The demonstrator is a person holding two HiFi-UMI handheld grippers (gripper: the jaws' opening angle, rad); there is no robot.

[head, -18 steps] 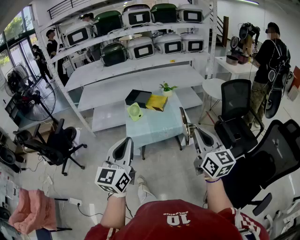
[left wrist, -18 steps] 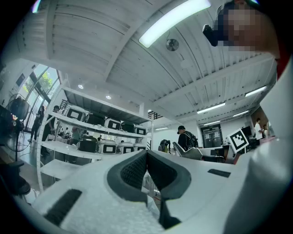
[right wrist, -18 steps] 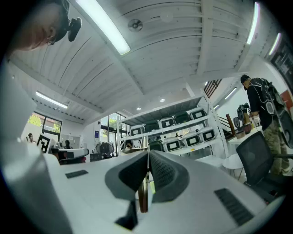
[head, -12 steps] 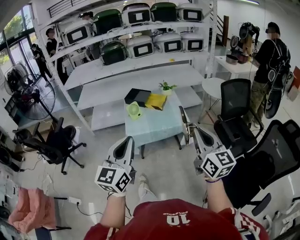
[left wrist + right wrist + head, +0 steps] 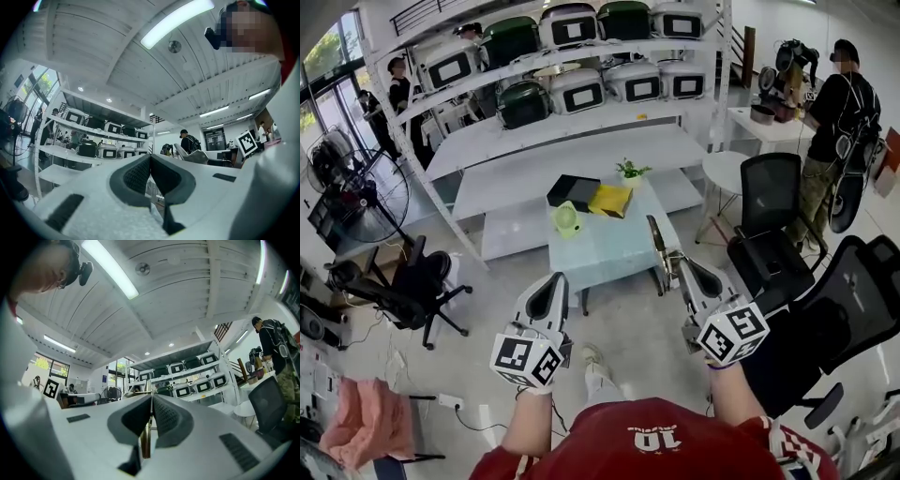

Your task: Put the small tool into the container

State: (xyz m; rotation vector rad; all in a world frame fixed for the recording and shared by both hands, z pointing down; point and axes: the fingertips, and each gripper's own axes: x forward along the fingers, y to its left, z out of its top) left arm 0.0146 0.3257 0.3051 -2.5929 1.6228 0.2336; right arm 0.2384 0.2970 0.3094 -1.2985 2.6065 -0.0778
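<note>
The left tool (image 5: 554, 281) was clenched, jaws fully together, with nothing between its pads (image 5: 136, 176). It was held low, over the floor, at the person's left.

The right tool (image 5: 673, 264) was clenched on the slim metal implement (image 5: 655, 246). In the right gripper view the brass-coloured shaft (image 5: 146, 437) ran along the seam between the two closed jaws. In the head view the implement projected beyond the jaw tips, tilted up and slightly left, and its far end overlapped the near right edge of the worktop (image 5: 614, 251).

The worktop was a small pale-green table standing ahead of both tools. At its far end lay:
- a black container (image 5: 573, 192), which appeared to be an open shallow box, though the view was too small to confirm this;
- a yellow pouch (image 5: 611, 201), just beside the container on its right;
- a small green object (image 5: 567, 218), in front of the container;
- a potted plant (image 5: 630, 172), behind the pouch.

The implement was well apart from the container. A white shelving rack (image 5: 581, 141) stood behind the worktop, and a black office chair (image 5: 773, 211) stood at its right.
</note>
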